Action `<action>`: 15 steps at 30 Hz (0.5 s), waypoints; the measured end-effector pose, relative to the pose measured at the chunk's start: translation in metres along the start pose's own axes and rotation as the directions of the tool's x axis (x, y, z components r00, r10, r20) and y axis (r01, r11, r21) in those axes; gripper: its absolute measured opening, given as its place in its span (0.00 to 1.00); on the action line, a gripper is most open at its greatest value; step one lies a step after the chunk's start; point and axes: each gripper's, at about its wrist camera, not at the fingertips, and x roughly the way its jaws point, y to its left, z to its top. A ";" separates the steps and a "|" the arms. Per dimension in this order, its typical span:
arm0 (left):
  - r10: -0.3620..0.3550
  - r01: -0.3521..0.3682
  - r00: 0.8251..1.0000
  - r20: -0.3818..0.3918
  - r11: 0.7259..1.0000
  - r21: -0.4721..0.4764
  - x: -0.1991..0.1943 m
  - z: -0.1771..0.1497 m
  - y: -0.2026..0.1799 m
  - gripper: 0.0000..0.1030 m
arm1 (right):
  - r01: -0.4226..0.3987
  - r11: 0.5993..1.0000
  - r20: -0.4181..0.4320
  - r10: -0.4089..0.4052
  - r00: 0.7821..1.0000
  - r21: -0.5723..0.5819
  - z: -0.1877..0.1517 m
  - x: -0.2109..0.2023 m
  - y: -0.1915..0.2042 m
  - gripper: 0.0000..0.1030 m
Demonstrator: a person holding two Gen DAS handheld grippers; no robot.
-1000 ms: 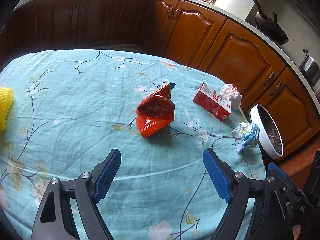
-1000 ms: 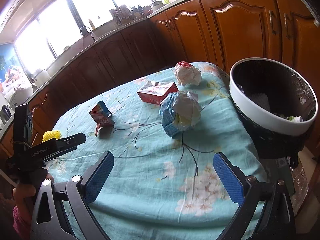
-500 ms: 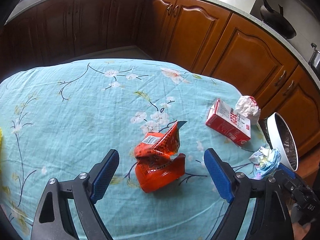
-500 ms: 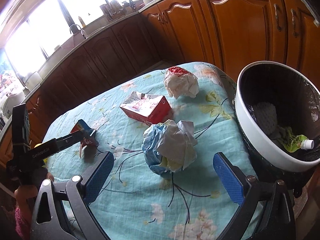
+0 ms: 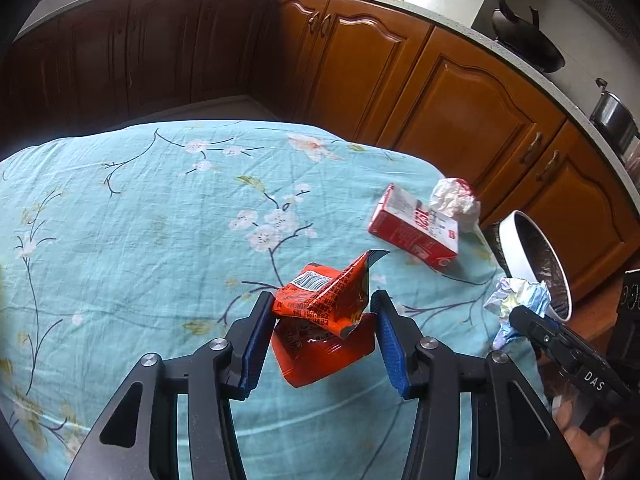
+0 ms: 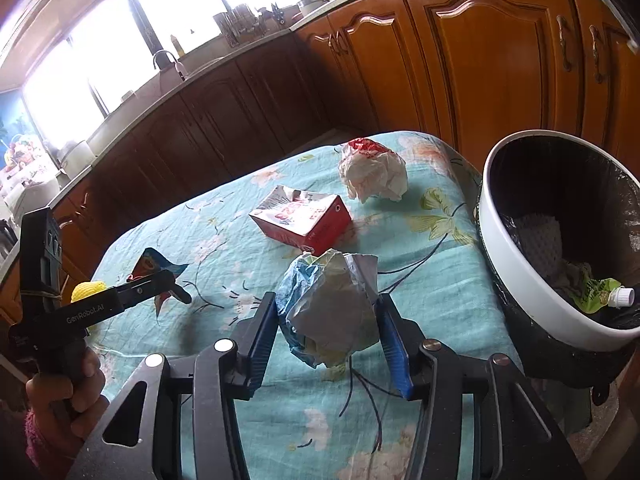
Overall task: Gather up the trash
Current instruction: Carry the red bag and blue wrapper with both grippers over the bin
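Half a second ago both claws hung spread over the table [image 5: 120, 208]; now the left claw [image 5: 320, 332] has pinched the orange snack wrapper [image 5: 320, 320] between its blue pads, and the right claw [image 6: 330, 316] has squeezed the crumpled blue-and-white paper ball [image 6: 332, 308], so two pieces look ready to go. The white-rimmed bin [image 6: 520, 280] stands off the table's edge to the right of both claws, with open air between, while the red carton [image 6: 304, 220] and white wad [image 6: 372, 176] lie ahead, untouched.
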 end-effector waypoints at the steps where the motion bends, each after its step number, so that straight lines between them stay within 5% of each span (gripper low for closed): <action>1: -0.013 0.013 1.000 0.000 1.000 0.006 -0.003 -0.002 -0.005 0.47 | -0.003 1.000 0.008 0.003 1.000 0.005 -0.002 -0.006 -0.001 0.48; 15: -0.151 0.156 0.988 -0.042 0.979 0.132 -0.021 -0.022 -0.081 0.47 | 0.021 0.996 0.081 -0.028 0.996 0.082 -0.021 -0.075 -0.040 0.49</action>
